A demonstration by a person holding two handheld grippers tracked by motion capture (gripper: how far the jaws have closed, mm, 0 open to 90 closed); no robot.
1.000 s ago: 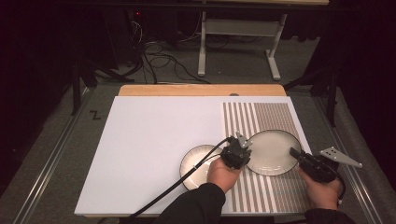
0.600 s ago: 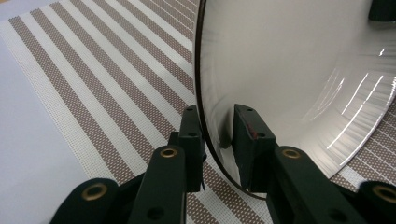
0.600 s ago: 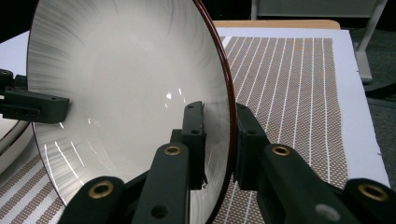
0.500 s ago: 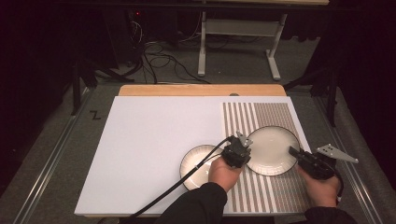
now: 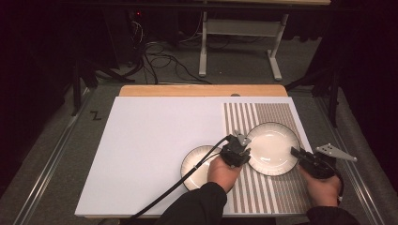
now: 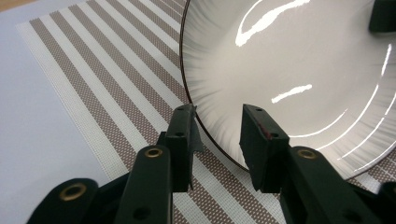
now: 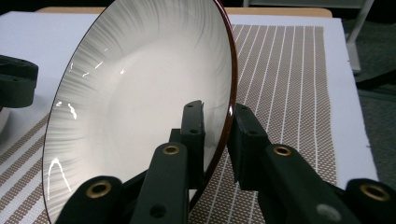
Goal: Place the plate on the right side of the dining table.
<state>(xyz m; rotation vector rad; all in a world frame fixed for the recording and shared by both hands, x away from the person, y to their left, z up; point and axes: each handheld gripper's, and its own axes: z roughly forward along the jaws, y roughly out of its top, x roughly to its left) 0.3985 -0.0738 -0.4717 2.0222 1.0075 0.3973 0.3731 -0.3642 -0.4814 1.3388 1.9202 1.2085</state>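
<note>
You held the large white plate (image 5: 272, 148) by its rim between both tools at the near right of the table, over the striped placemat (image 5: 277, 115). Your right gripper (image 7: 217, 116) was clamped on the plate's dark-edged rim, one jaw on the glazed face, the other behind it. Your left gripper (image 6: 217, 122) stood with its jaws apart astride the opposite rim, not yet pinching. A smaller plate (image 5: 199, 161) lay just beside, partly under your left hand (image 5: 224, 172).

The step looked like a two-handed lift or shift of the large plate. The next move would call for the left jaws to close on the rim before any raise, keeping both grips level.

The plate faced up. Being round, it had no long axis; the two grippers lay roughly across its width, left to right.
</note>
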